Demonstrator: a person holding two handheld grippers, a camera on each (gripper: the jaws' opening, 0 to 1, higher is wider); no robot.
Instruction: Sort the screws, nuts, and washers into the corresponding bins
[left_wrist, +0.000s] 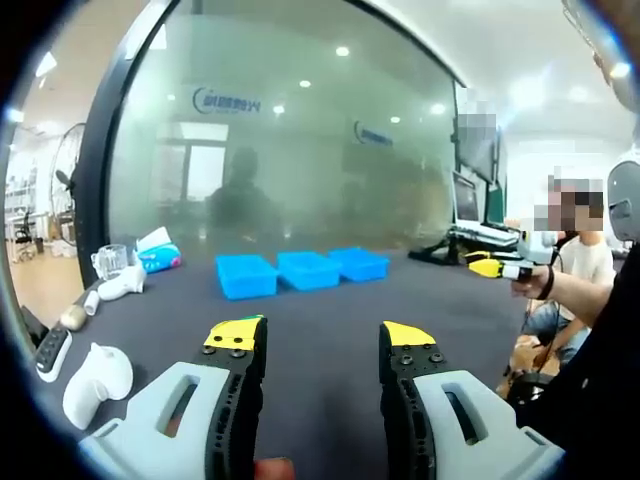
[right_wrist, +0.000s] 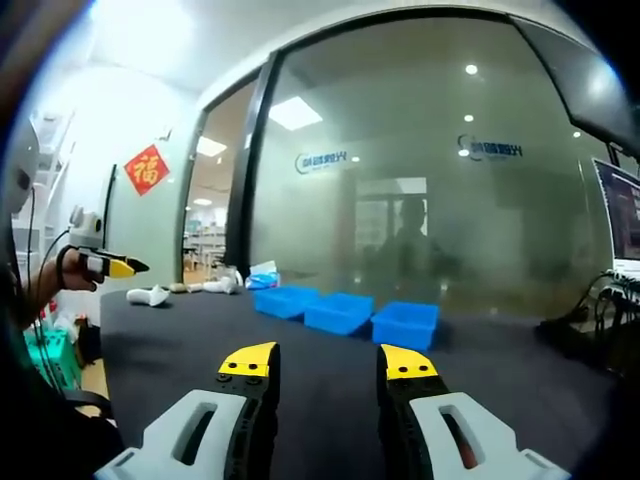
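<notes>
Three blue bins stand in a row on the dark table (left_wrist: 330, 300): left bin (left_wrist: 246, 275), middle bin (left_wrist: 308, 269), right bin (left_wrist: 358, 263). The right gripper view has the same row, bin (right_wrist: 285, 300), bin (right_wrist: 340, 312) and bin (right_wrist: 405, 324). My left gripper (left_wrist: 322, 335) hovers open over the near table, well short of the bins, with nothing between its yellow-tipped jaws. My right gripper (right_wrist: 328, 360) is open too, empty, and also short of the bins. I cannot make out what lies inside the bins.
White handheld devices (left_wrist: 97, 380), a remote (left_wrist: 52, 352), a clear cup (left_wrist: 112, 260) and a blue packet (left_wrist: 158, 260) lie at the table's left. A hand holds another yellow-tipped gripper (left_wrist: 500, 268), also seen as gripper (right_wrist: 115, 266). Cables (right_wrist: 590, 320) sit right. A frosted glass wall (left_wrist: 300, 150) stands behind.
</notes>
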